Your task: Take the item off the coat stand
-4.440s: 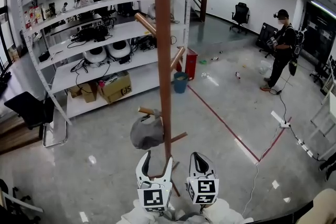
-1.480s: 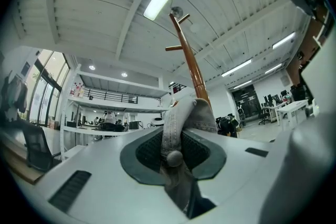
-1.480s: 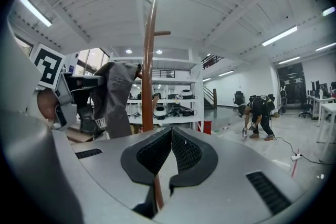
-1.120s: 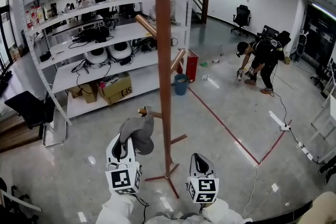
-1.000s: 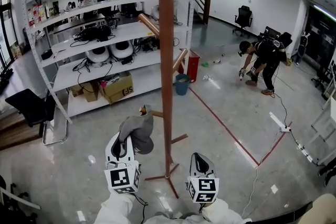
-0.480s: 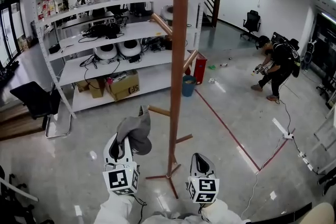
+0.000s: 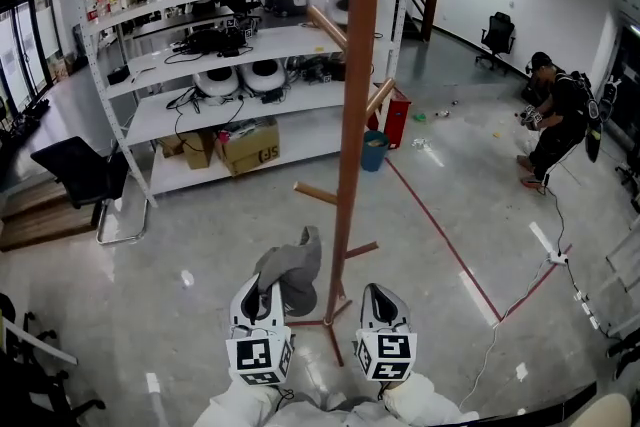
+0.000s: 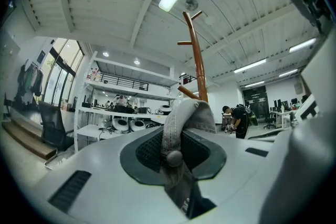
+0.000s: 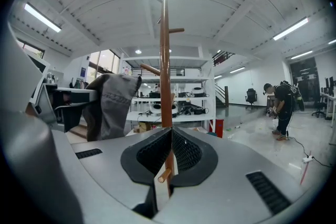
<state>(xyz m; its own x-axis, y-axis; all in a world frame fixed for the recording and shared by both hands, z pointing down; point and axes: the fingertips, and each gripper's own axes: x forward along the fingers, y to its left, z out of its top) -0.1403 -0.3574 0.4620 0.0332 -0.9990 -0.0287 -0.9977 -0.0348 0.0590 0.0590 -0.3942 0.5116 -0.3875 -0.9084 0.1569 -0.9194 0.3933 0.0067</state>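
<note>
The brown wooden coat stand (image 7: 355, 115) rises in front of me with bare pegs. Its pole also shows in the left gripper view (image 8: 197, 50) and the right gripper view (image 9: 165, 60). My left gripper (image 7: 262, 291) is shut on a grey cap (image 7: 290, 267), held clear of the pegs to the left of the pole. Grey fabric is pinched between the pads (image 8: 173, 149), and the cap (image 8: 188, 113) bulges above them. My right gripper (image 7: 381, 297) hangs just right of the stand's base with its jaws together (image 9: 170, 131) and nothing in them. It sees the cap (image 9: 113, 102) at its left.
A white shelving rack (image 7: 200, 65) with gear and cardboard boxes (image 7: 247, 145) stands behind the stand. A black chair (image 7: 85, 175) is at the left. A red bin (image 7: 398, 115) and a blue bucket (image 7: 373, 153) sit beyond the pole. A person (image 7: 555, 120) stands far right, near a floor cable (image 7: 560, 260).
The cap hung on a low peg earlier; now my left gripper holds it off the peg, lower and nearer to me. My view swung left. The distant person straightened up.
</note>
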